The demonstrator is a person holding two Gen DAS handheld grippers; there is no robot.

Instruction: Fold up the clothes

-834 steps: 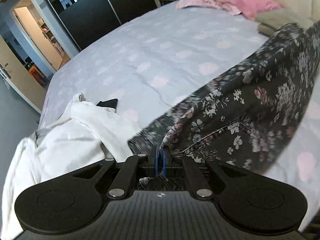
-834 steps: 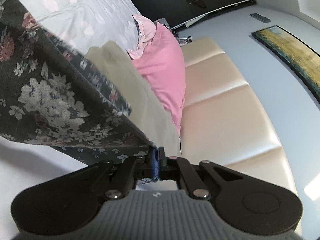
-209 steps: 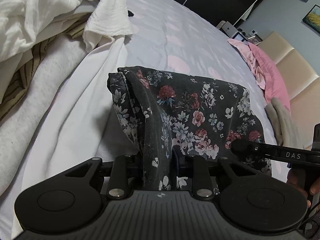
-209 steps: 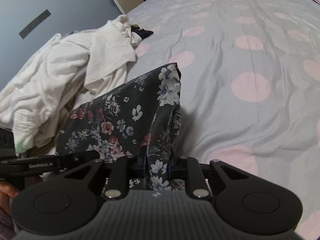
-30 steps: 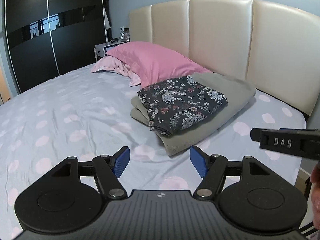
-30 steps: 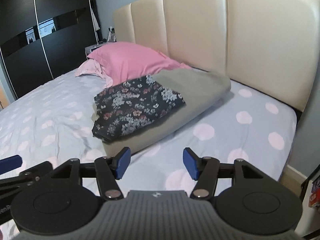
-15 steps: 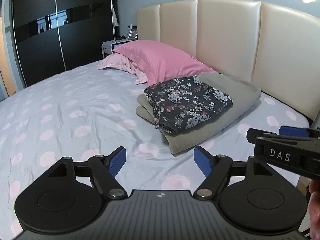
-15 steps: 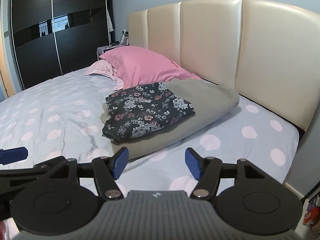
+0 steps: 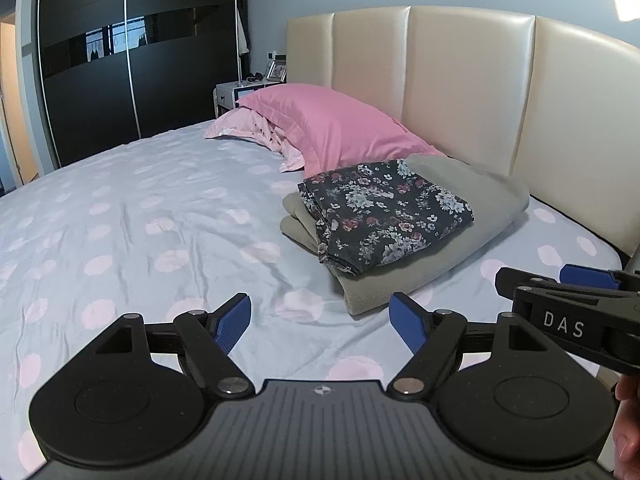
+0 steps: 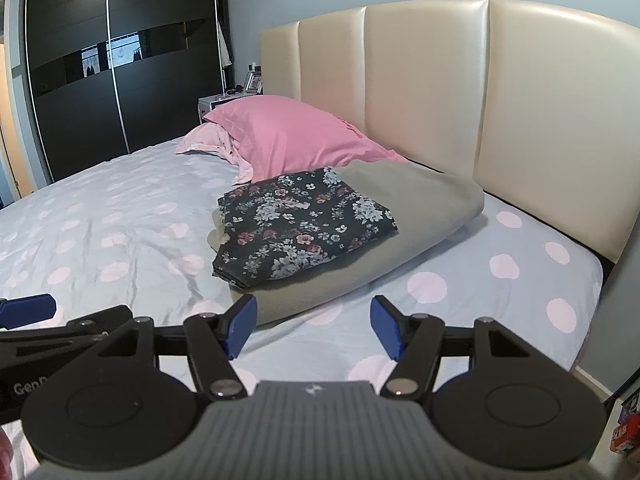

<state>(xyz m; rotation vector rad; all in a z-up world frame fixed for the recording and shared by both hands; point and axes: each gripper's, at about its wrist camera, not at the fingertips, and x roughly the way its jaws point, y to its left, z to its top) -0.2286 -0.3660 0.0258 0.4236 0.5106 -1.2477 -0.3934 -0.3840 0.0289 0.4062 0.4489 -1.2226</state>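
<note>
My left gripper [image 9: 320, 322] hangs over the bed [image 9: 132, 216] with its jaws standing apart and nothing between them, only the dotted sheet beneath. My right gripper [image 10: 312, 326] is the same: jaws apart, empty, above the near edge of the mattress.

The folded floral garment [image 9: 384, 220] lies flat on top of a folded grey blanket [image 9: 476, 208], near the headboard [image 9: 460, 92] and just beside the pink pillow [image 9: 332, 128]. It is well apart from both pairs of jaws.

From the left wrist view I see the garment's layered folded edge facing me and the stacked folds of the blanket under it on the left. That view also catches my right gripper's side at the right edge, printed with the letters DAS, and part of a hand [image 9: 628, 432] under it.

From the right wrist view the garment [image 10: 304, 224] shows more of its top face, and the blanket [image 10: 416, 208] runs out to the right as one long rounded roll. Here the bare corner of the bed [image 10: 560, 280] by the wall is plain, and my left gripper's side shows at the left edge [image 10: 60, 328]. Some small coloured boxes [image 10: 626, 432] sit low at the far right, too blurred to read.

Both views show the dark sliding wardrobe [image 9: 132, 60] and a nightstand [image 9: 236, 94] behind the pillow.
</note>
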